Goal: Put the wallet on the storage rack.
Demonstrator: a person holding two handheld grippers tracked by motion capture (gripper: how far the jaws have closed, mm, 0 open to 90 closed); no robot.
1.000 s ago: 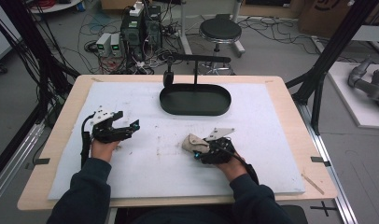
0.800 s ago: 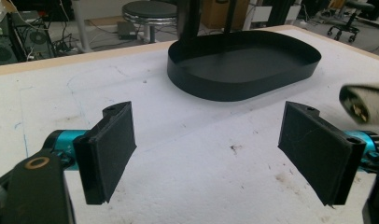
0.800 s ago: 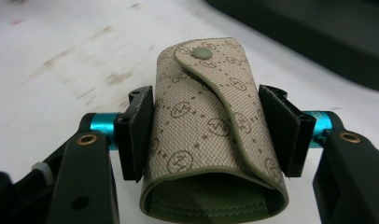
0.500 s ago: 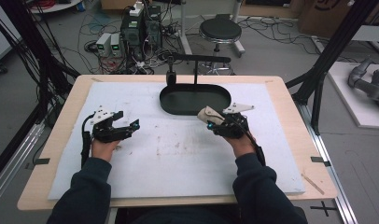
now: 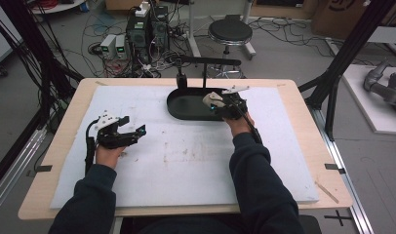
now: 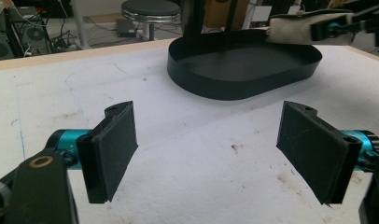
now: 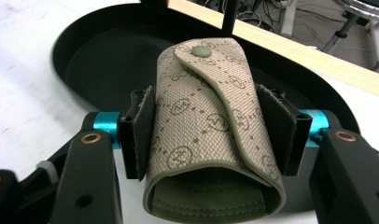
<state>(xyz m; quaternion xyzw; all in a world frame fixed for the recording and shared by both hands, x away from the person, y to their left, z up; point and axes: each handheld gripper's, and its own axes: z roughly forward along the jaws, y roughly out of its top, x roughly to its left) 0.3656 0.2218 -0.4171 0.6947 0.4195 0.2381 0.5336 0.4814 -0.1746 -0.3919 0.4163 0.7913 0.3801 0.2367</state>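
The little beige pouch (image 7: 214, 126) with the printed pattern and a snap button is squeezed between the two jaws of the right gripper (image 5: 224, 103). It is up in the air, right over the near edge of the black oval tray (image 5: 184, 108), and it does not touch the tray. From the left gripper view I can see the pouch (image 6: 290, 29) sticking out above the tray's far side. The tray looks empty inside. My guess is the pouch goes into the tray, so the carrying part looks nearly done, and what is left is to lower it and let go. The left gripper (image 5: 119, 134) sits low over the white mat (image 5: 186, 161), well apart from the tray, with its jaws wide and nothing between them
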